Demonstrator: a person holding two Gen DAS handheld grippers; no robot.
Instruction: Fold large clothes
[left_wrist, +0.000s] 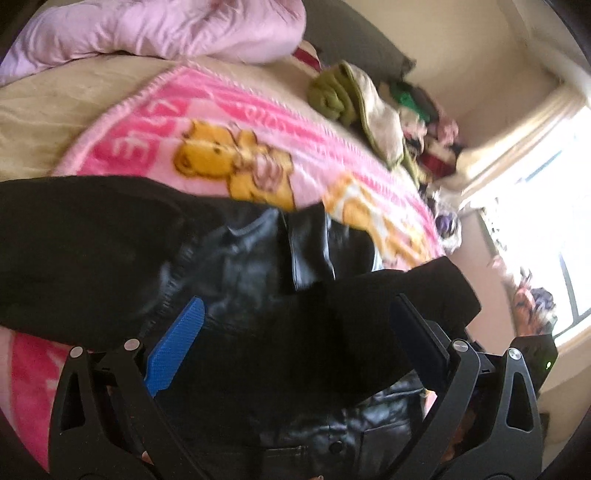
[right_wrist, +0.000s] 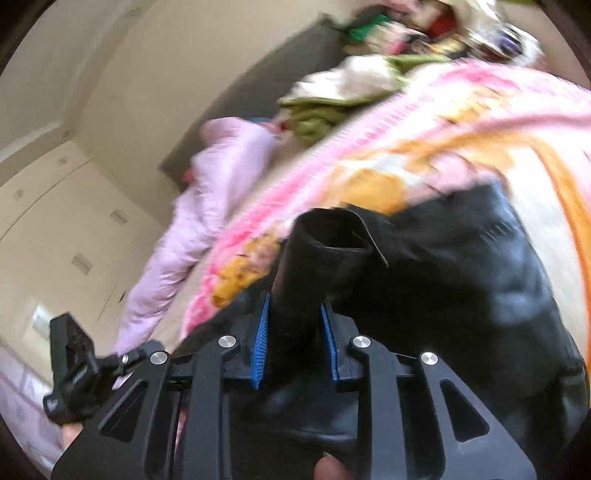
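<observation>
Left wrist view: a black jacket (left_wrist: 236, 266) lies on the pink blanket (left_wrist: 229, 122) covering the bed (left_wrist: 44, 110), near the viewer. The left tool (left_wrist: 295, 332) stands wide above it, a dark flap of the jacket between its blue pads (left_wrist: 173, 347) but not pinched. Far right, a heap of clothes (left_wrist: 369, 110) sits by the wall. No container shows.

Right wrist view: the right tool (right_wrist: 293, 328) is narrow, gripping a sleeve (right_wrist: 317, 266) of the jacket, its cuff opening pointing away. A lilac coat (right_wrist: 207, 206) lies far left.

The step looks like folding a sleeve inward; next, the right tool should likely carry the sleeve across the body and lay it flat while the left steadies the cloth.
</observation>
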